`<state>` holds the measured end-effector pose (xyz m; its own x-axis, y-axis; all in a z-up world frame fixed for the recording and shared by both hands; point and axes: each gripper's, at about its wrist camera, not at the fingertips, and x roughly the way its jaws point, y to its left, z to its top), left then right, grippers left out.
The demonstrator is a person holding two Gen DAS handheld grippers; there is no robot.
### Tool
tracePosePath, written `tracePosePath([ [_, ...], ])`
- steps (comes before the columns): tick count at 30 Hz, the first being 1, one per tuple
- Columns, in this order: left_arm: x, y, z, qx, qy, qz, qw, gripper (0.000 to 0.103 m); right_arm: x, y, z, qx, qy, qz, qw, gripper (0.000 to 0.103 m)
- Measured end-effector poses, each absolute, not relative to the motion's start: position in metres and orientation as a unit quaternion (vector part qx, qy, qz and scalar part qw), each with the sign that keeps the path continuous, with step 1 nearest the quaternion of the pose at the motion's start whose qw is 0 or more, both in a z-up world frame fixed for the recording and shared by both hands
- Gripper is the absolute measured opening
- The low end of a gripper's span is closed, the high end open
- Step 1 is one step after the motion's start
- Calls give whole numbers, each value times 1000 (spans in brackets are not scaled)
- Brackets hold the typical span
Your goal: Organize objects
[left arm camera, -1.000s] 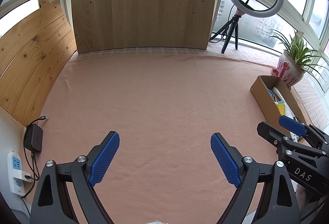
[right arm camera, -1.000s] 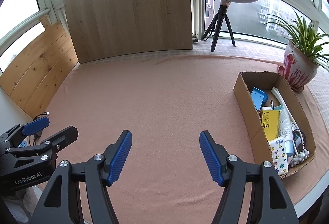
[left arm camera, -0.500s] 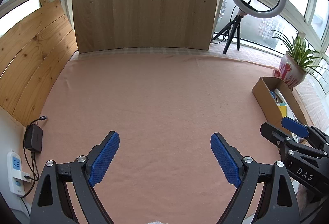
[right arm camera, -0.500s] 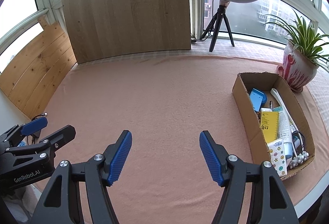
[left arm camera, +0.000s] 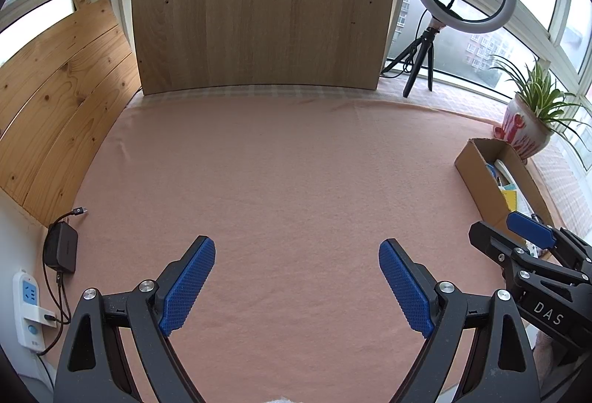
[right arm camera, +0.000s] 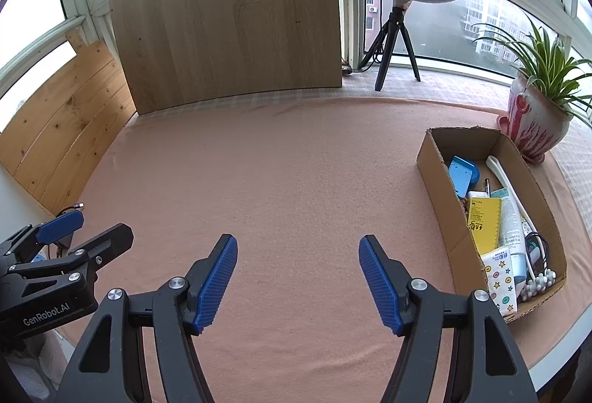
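Two black grippers with blue ribbed pads, side by side above a tabletop (right arm camera: 296,162) under a salmon-pink felt cloth (left arm camera: 277,181). Left gripper (left arm camera: 297,286): jaws spread wide, nothing between the pads, only bare cloth below. Right gripper (right arm camera: 298,283): jaws likewise wide apart and empty, angled down toward the cloth. Each gripper visible at the edge of the other's view, apart from one another.

At the right side of the tabletop, an open brown cardboard box (right arm camera: 436,177), long side running away from the grippers, holding the sorted items: a light-blue plastic case (right arm camera: 462,175) at the far end, a yellow printed packet (right arm camera: 483,223) in the middle, a pale tube (right arm camera: 512,222) next to it, a long white stick-shaped piece (right arm camera: 507,181) along the right wall, a small card with star and smiley prints (right arm camera: 501,279) at the near end, beside a cluster of white beads (right arm camera: 536,283) and a dark coiled cord (right arm camera: 536,244).

Just beyond the box, a red-and-white ceramic pot with a green spider plant (right arm camera: 536,122). Farther back, a white ring light on a black tripod (right arm camera: 403,7) and an upright wooden board (right arm camera: 229,26). On the far left edge, a black power adapter (left arm camera: 61,247) and a white power strip (left arm camera: 27,310).
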<state>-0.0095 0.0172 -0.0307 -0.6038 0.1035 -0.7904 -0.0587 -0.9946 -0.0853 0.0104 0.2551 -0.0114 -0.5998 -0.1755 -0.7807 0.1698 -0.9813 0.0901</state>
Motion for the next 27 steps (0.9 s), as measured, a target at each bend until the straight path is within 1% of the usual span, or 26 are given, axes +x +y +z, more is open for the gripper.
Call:
tracePosePath([
  [27, -6, 13, -37, -449, -30, 893, 34, 92, 13, 254, -19, 448, 0, -889, 98, 65],
])
